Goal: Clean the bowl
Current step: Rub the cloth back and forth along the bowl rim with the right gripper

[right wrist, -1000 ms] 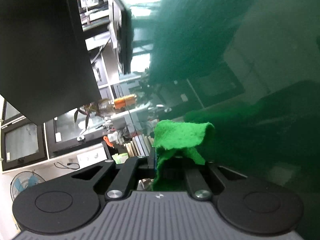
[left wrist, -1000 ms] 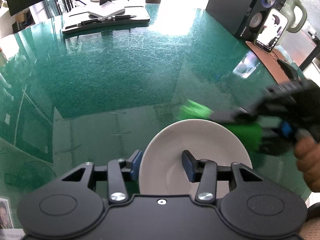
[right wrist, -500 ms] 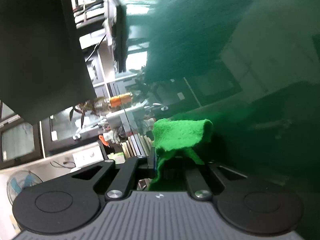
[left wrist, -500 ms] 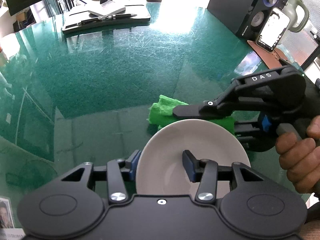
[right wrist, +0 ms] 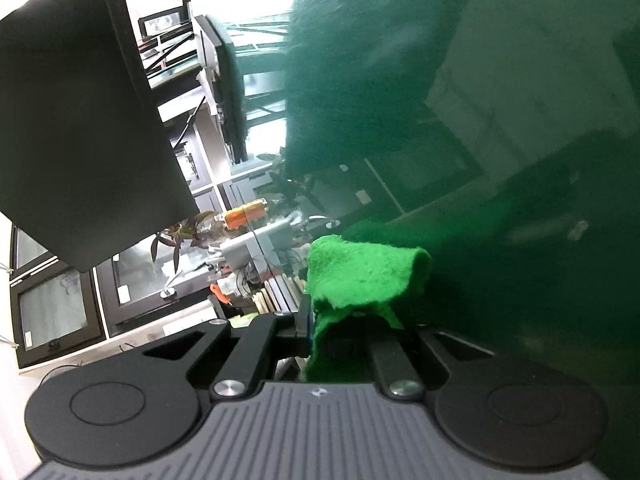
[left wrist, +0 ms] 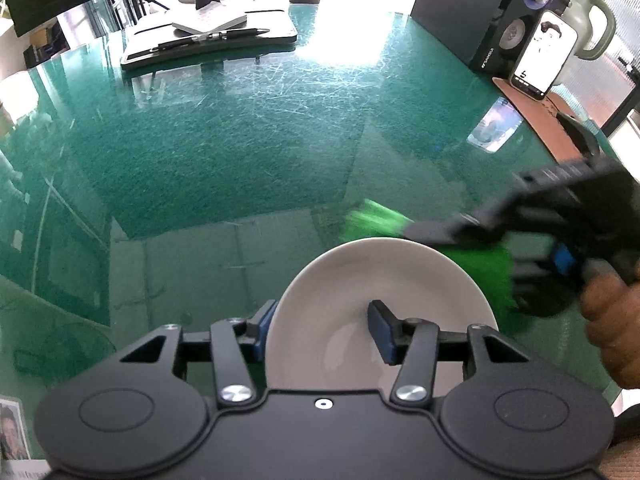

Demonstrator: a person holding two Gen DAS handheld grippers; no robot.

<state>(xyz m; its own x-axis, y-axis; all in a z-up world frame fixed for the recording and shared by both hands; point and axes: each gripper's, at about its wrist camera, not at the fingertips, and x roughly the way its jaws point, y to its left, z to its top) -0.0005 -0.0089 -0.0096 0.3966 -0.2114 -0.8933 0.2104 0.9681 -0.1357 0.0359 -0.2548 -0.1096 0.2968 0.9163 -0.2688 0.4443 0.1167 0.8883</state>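
The left gripper (left wrist: 320,330) fingers straddle the bowl (left wrist: 380,312) rim, opening. The right gripper (right wrist: 352,320), clenched on the green cloth (right wrist: 360,276), sits just right of the bowl.

Little can be read here. The black speaker (left wrist: 505,20) at the far right of the bench (left wrist: 248,128) carries a small white brand word running up its lower front edge; it seems to begin "SAN", but the rest is too small to make out. The phone (left wrist: 545,56) leaning against it shows a lit screen with no legible writing. Nothing legible appears in the right wrist view.
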